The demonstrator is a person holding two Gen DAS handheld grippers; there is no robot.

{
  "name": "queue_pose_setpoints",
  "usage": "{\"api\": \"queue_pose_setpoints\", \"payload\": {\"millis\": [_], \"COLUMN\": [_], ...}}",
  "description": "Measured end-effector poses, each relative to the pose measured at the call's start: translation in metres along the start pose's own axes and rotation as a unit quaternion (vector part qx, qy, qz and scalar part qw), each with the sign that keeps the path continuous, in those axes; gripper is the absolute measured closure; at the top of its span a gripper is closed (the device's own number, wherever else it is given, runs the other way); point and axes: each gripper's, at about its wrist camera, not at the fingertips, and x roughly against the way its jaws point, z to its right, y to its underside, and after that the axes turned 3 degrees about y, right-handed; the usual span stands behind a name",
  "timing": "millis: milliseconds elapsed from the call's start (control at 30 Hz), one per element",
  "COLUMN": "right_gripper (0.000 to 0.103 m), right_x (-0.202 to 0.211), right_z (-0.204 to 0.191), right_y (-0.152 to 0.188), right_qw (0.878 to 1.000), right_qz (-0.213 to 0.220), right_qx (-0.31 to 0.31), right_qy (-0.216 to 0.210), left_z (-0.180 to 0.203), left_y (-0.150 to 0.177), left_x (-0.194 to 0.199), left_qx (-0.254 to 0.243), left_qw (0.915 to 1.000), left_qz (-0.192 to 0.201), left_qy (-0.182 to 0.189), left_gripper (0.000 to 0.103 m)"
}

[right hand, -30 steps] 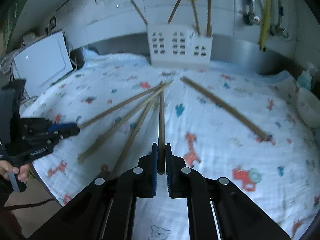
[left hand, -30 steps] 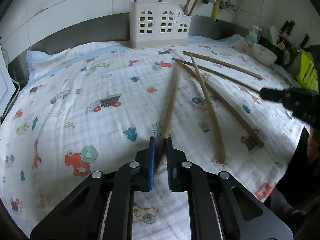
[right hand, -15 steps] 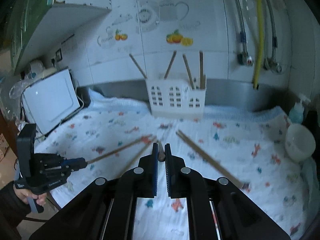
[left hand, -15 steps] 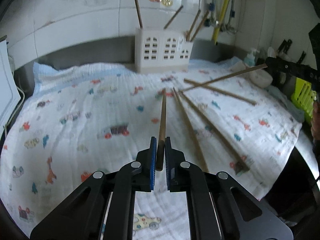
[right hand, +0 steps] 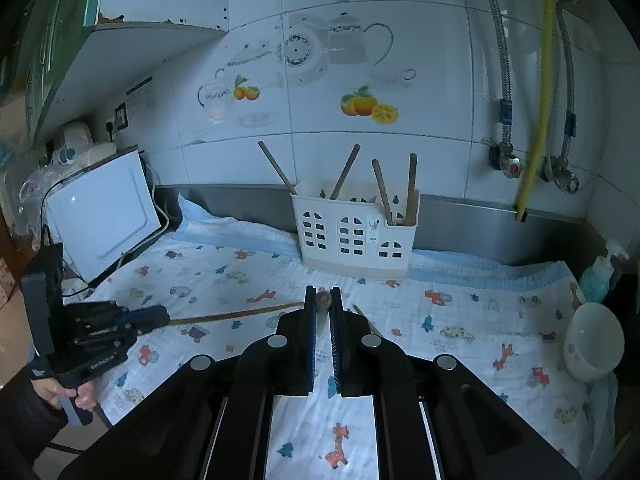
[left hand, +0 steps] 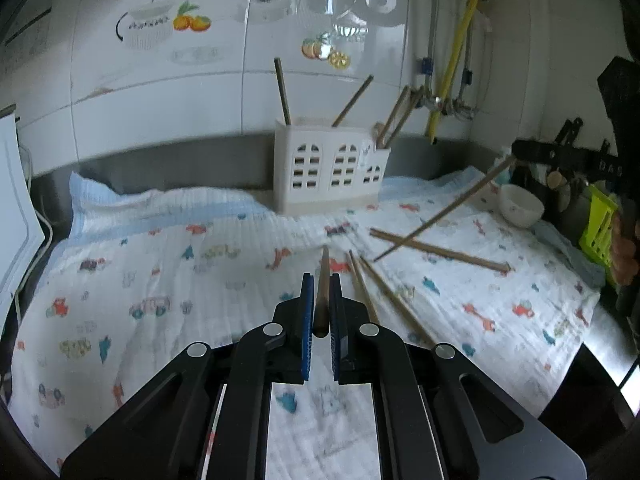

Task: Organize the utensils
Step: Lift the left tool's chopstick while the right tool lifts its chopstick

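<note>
A: Left wrist view?

B: The left gripper pinches one wooden chopstick, lifted above the patterned cloth. Three more chopsticks lie toward the cloth's right edge; the white holder stands at its back edge.

A: Right wrist view?

B: The right gripper is clamped on another chopstick end. The left gripper's stick juts in from the left edge.

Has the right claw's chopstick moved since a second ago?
Yes. The chopstick in the right claw lifted off the cloth, now raised toward the white holder.
</note>
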Motion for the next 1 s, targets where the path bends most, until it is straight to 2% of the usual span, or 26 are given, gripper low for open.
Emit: {"api": "queue_pose_setpoints", "payload": {"millis": [433,633,833,1000], "right_gripper": [0.096,0.096,0.096,0.096], "right_x": [-0.010,-0.012,-0.014,-0.014], "right_z": [-0.001,0.004,0.005,0.005], "right_y": [-0.010,-0.013,-0.014,-0.013], "right_qw": [1.000,1.000,1.000,1.000], "right_qz": [0.002,0.003,0.005,0.008], "right_qx": [0.006,0.003,0.007,0.006], "right_qy": [0.003,0.004,0.004,0.001], "left_z": [-0.002,-0.007,-0.013,-0.020], "left_y": [-0.032,-0.044,-0.039,-0.011], "left_x": [-0.017,-0.040,-0.048,-0.043], "left_qx": [-0.004,0.013,0.015,0.010], "left_qw": [0.9989,0.9986,0.9997,0.9986], "left_qz": [0.046,0.049,0.004,-0.049], "left_qy": [0.003,0.013,0.021,0.018], "left_gripper": [0.098,0.099,0.099,0.096]}}
